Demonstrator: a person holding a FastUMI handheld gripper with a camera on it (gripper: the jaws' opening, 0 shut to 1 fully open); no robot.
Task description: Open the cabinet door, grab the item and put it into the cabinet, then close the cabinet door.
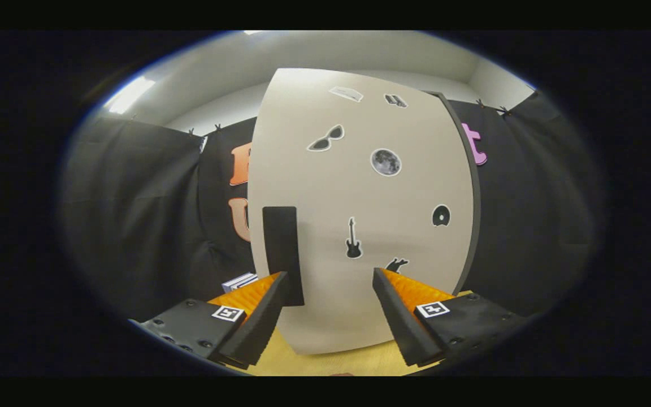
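The cabinet door [359, 209] stands shut, close ahead of the gripper [330, 280], pale and dotted with small stickers. On it sits a dark upright handle [282, 249], a flat strip whose long axis runs up and down, set toward the door's left edge. That handle lies just ahead of the left finger [266, 308], whose tip overlaps its lower end, and well off to the left of the midline between the two fingers; whether the tip touches it I cannot tell. The jaws stand wide apart with nothing between them but the bare door face. The gripper points roughly level and square at the door, low over a yellow tabletop [325, 362]. A small item like stacked books [239, 281] lies left of the cabinet, beyond the left finger. A shut door with that item outside fits either the start or a different item already stored.
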